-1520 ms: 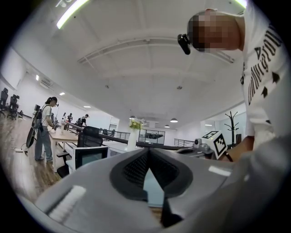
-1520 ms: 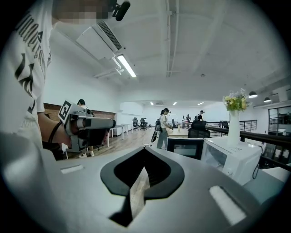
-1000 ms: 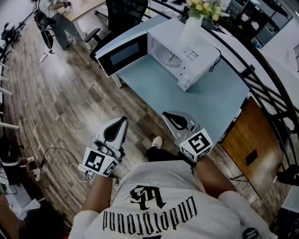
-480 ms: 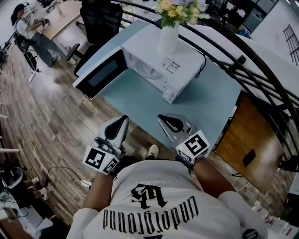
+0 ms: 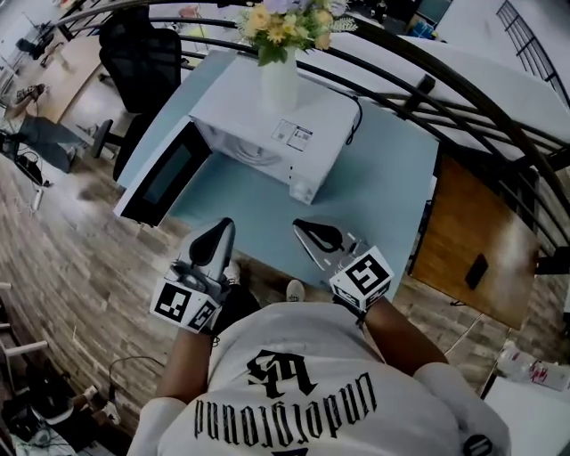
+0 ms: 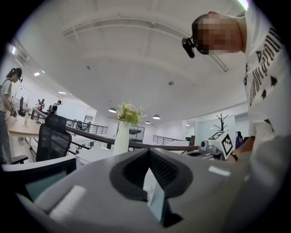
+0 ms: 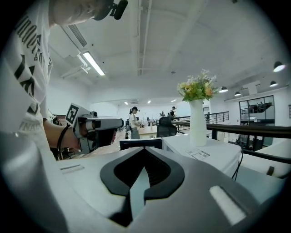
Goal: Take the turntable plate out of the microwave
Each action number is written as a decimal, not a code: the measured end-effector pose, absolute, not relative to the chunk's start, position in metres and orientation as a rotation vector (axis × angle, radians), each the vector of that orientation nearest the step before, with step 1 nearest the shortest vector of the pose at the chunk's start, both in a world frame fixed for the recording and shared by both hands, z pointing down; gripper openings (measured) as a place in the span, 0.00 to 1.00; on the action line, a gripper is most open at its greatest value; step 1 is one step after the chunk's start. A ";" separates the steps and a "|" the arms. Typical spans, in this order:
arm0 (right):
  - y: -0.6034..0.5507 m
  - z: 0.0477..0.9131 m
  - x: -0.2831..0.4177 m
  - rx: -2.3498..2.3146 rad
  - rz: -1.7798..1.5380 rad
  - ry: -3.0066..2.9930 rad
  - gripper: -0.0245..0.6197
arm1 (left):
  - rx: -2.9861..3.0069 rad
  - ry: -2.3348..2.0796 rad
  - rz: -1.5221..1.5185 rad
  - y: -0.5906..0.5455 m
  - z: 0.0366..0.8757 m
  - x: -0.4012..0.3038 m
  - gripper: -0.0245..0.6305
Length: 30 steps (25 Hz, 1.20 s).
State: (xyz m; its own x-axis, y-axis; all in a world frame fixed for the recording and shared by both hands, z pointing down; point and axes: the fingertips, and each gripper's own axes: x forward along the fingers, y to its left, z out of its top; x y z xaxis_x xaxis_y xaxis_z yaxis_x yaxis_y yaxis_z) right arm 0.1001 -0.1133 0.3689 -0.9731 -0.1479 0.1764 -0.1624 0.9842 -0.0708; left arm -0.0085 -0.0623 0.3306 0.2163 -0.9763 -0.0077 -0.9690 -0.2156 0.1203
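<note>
1. The only writing we find is a small white label (image 5: 292,134) on top of the microwave (image 5: 307,125), and its print is too small to read. There is also black gothic lettering on the person's white shirt (image 5: 303,383). It stands upside down in the head view, and we cannot read it with any certainty.
2. Each gripper carries a marker cube printed with black-and-white squares, one on the left (image 5: 184,303) and one on the right (image 5: 361,276).
3. A tall white vase (image 5: 279,80) stands on top of the microwave and holds yellow and pale flowers (image 5: 285,22).
4. The white microwave sits on a light blue counter (image 5: 383,196). Its dark-windowed door (image 5: 165,174) is swung wide open, out past the counter's edge.
5. The turntable plate (image 5: 236,149) is inside the open cavity. From this steep angle we see only a pale curve, so we cannot tell more about how it looks.
6. The left gripper (image 5: 223,226) is held at the counter's near edge, in front of the open door. Its fingers (image 6: 157,200) are pressed together with nothing between them.
7. The right gripper (image 5: 299,224) is over the counter in front of the microwave. Its fingers (image 7: 138,191) are likewise together and hold nothing.
8. A black office chair (image 5: 147,44) stands beyond the counter, on the wooden floor (image 5: 80,258).
</note>
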 end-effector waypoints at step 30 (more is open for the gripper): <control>-0.129 0.375 -0.099 0.789 0.220 -2.840 0.04 | 2.722 -1.411 -0.136 -0.114 0.334 -0.202 0.11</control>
State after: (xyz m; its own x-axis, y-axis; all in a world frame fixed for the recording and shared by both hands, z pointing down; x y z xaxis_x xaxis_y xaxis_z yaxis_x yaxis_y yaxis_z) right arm -0.0989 -0.1295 0.3750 -0.8415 -0.4946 0.2174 -0.5222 0.8478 -0.0927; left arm -0.2016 -0.1144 0.3337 0.5738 -0.8178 -0.0448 -0.8113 -0.5750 0.1052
